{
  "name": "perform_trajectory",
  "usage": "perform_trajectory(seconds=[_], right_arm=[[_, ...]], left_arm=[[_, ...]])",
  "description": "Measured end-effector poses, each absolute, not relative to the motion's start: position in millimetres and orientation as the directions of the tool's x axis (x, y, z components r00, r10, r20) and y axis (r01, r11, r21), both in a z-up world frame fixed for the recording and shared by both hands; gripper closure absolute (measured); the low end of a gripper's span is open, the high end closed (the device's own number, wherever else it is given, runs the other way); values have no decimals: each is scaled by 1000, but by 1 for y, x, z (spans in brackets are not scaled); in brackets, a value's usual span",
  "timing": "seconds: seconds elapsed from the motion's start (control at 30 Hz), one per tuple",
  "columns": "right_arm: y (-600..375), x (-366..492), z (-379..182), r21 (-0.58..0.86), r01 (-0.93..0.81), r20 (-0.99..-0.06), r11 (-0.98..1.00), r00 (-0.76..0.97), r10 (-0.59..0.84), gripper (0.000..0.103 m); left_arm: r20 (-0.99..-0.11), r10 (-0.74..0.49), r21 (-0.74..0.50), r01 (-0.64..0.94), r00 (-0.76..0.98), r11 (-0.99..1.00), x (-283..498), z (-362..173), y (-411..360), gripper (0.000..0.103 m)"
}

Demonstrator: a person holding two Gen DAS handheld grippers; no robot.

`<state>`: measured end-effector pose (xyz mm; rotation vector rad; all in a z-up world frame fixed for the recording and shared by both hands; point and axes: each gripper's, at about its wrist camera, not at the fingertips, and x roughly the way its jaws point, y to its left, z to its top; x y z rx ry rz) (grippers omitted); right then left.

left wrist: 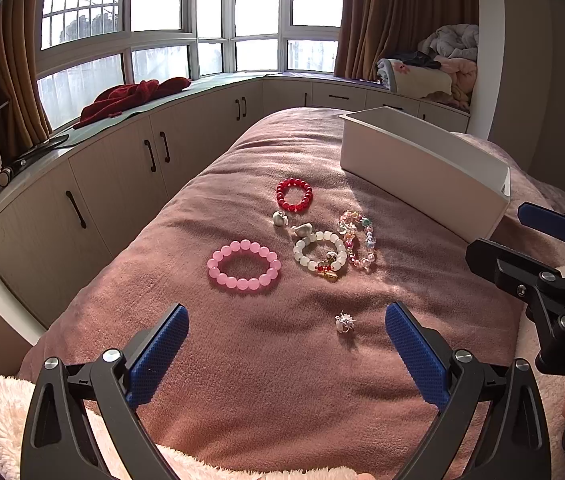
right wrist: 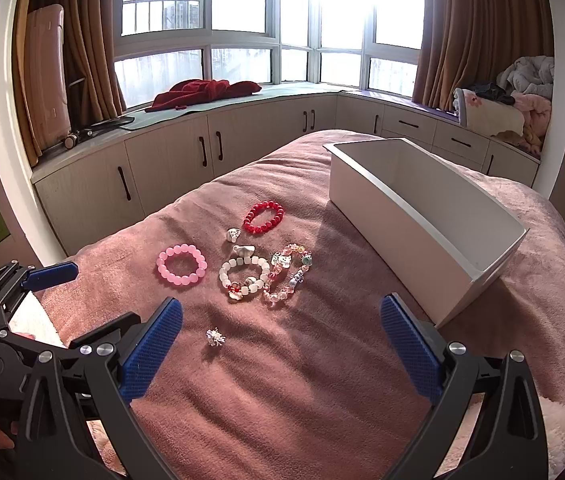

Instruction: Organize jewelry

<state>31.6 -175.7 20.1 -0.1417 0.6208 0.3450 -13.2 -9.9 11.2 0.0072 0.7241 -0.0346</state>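
Jewelry spread loose on a pink bed blanket, both grippers empty above it.

The pink bracelet (left wrist: 244, 265) lies left of a white bracelet (left wrist: 319, 251) whose gold charm touches a pastel bead strand (left wrist: 358, 243); how the two overlap is hard to make out. Farther off sit a red bracelet (left wrist: 294, 195) and two small silver pieces (left wrist: 280, 219), too small to identify. A tiny silver charm (left wrist: 344, 321) lies nearest, alone. The white box (right wrist: 422, 216) stands far right, its inside partly hidden. The left gripper (left wrist: 286, 354) and right gripper (right wrist: 281, 350) are spread wide, holding nothing, their bases cut off at the frame edge.
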Motion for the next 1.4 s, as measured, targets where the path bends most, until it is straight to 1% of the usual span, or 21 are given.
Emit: perform_trajectory(seconds=[1.4], right_arm=[[-176,35,16,-1,-359,-606,933,742,285,5]], left_arm=[[-669,-27,-17,21,742,1000,-14,11,-8,4]])
